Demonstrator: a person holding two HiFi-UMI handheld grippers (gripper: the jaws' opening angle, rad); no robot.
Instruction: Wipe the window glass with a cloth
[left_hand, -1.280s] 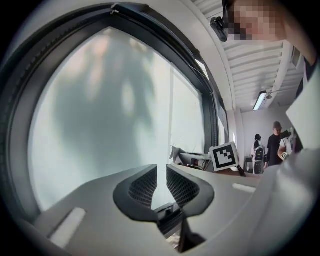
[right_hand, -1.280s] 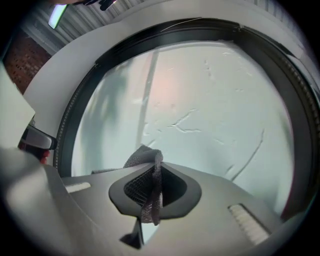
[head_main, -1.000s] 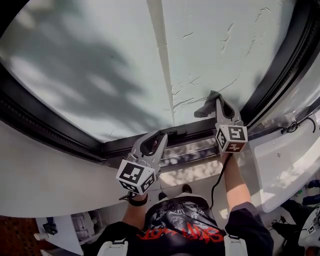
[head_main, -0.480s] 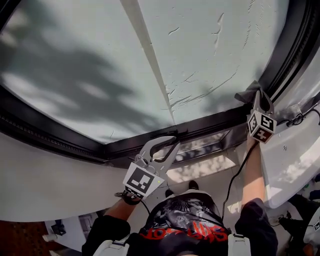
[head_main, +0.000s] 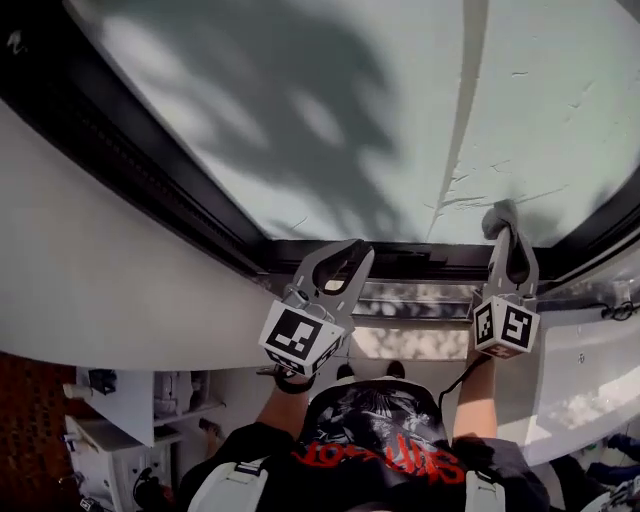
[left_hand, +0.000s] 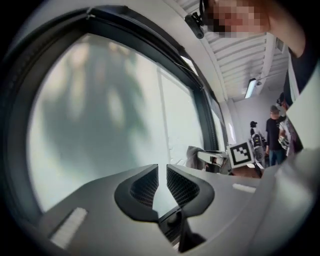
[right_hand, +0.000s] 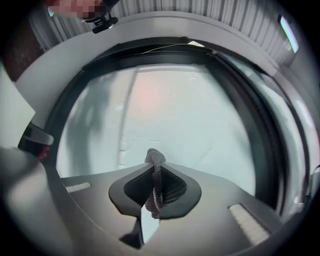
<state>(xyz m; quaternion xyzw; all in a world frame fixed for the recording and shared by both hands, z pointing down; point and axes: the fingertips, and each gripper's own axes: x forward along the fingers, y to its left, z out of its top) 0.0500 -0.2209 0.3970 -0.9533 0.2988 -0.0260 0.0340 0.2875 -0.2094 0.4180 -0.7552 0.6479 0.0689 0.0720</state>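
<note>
While my right gripper (right_hand: 155, 172) has its jaws clamped on a gathered fold of the grey cloth (right_hand: 155, 159), I read this as mid-wipe: the bunched end pokes past the jaw tips and sits against the window glass (head_main: 300, 120), just above the lower rail of the black window frame (head_main: 430, 258) and near that frame's right-hand corner. From the head view, the right gripper points at the pane with my right forearm (head_main: 470, 385) stretched out straight behind it, cable trailing down beside it. My left gripper (left_hand: 162, 172) has its jaws drawn almost together with only a thin slit showing glass, and nothing is held between them. It hovers in front of the frame's lower rail, further from the corner, with the wrist bent and the elbow tucked in. Next, I judge, comes a sweep across the pane away from the frame. That calls for steady pressure and a firm pinch, so the cloth does not drag out of the jaws.
</note>
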